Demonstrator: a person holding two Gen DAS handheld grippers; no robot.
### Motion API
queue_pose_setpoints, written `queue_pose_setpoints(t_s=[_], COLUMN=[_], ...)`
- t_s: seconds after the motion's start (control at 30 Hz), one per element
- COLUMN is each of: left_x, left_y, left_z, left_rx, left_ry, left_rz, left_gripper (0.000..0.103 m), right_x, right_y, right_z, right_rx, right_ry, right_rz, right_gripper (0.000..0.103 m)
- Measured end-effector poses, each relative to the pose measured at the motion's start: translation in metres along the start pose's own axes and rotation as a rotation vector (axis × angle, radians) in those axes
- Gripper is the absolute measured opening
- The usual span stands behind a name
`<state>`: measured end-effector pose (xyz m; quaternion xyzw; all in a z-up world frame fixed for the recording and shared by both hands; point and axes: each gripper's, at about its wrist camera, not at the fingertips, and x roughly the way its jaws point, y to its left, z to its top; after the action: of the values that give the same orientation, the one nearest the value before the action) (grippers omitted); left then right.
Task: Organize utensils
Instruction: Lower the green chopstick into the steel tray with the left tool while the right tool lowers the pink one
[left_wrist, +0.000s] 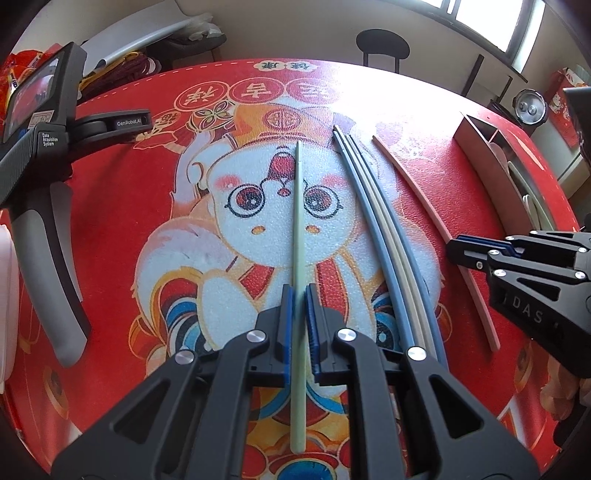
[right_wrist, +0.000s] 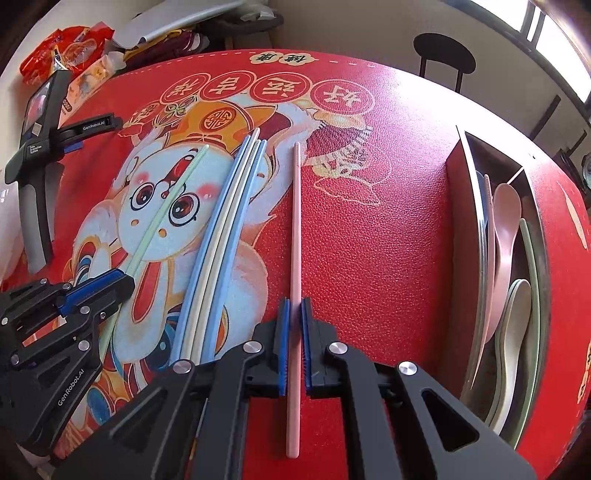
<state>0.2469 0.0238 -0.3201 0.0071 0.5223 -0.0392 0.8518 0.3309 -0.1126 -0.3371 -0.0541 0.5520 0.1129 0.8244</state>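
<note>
My left gripper (left_wrist: 299, 291) has its blue pads close on both sides of a pale green chopstick (left_wrist: 297, 221) that lies on the red mat; it also shows in the right wrist view (right_wrist: 122, 277). My right gripper (right_wrist: 294, 304) is shut on a pink chopstick (right_wrist: 295, 221), also seen in the left wrist view (left_wrist: 424, 206). Two blue chopsticks and a cream one (left_wrist: 373, 214) lie together between them, and show in the right wrist view (right_wrist: 225, 229). A metal utensil holder (right_wrist: 476, 206) at right holds spoons (right_wrist: 506, 218) and chopsticks.
A spare gripper device (left_wrist: 44, 155) lies at the mat's left edge. A dark chair (left_wrist: 382, 48) stands behind the table. A round metal lid (left_wrist: 530, 107) and bags sit beyond the table's edge.
</note>
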Motion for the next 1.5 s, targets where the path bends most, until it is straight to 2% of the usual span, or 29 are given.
queue_pose_setpoints(t_s=[0.13,0.27,0.4,0.73,0.9,1.1,1.23,1.5], left_x=[-0.001,-0.004,-0.012,-0.06,-0.076,-0.079,-0.072,-0.044], left_y=[-0.002,0.011,0.027,0.027,0.003,-0.041,-0.077,-0.142], left_z=[-0.002,-0.002,-0.007,0.004,0.019,0.039,0.054,0.073], left_rx=[0.003,-0.062,-0.151,-0.205,-0.17,-0.114,-0.081,-0.062], left_ry=[-0.008,0.008,0.017,-0.045,-0.077,-0.084,-0.067,0.007], left_rz=[0.008,-0.061,-0.121,-0.201,-0.236,-0.309,-0.368,-0.456], left_gripper=[0.011,0.011,0.011,0.011,0.011,0.011,0.011,0.011], right_x=[-0.002,-0.006,-0.018,-0.055,-0.074,-0.085,-0.087,-0.084], right_y=[-0.001,-0.01,-0.018,-0.036,-0.054,-0.094,-0.124,-0.155], right_z=[-0.004,-0.01,-0.017,-0.024,-0.028,-0.039,-0.046,-0.049], right_rx=[0.005,0.071,0.115,0.168,0.192,0.26,0.301,0.298], right_ry=[0.006,0.017,-0.012,-0.094,-0.131,-0.149,-0.136,-0.096], right_rz=[0.017,0.079,0.117,0.162,0.152,0.102,0.054,-0.007], right_gripper=[0.006,0.006,0.006,0.006,0.006,0.006,0.006,0.006])
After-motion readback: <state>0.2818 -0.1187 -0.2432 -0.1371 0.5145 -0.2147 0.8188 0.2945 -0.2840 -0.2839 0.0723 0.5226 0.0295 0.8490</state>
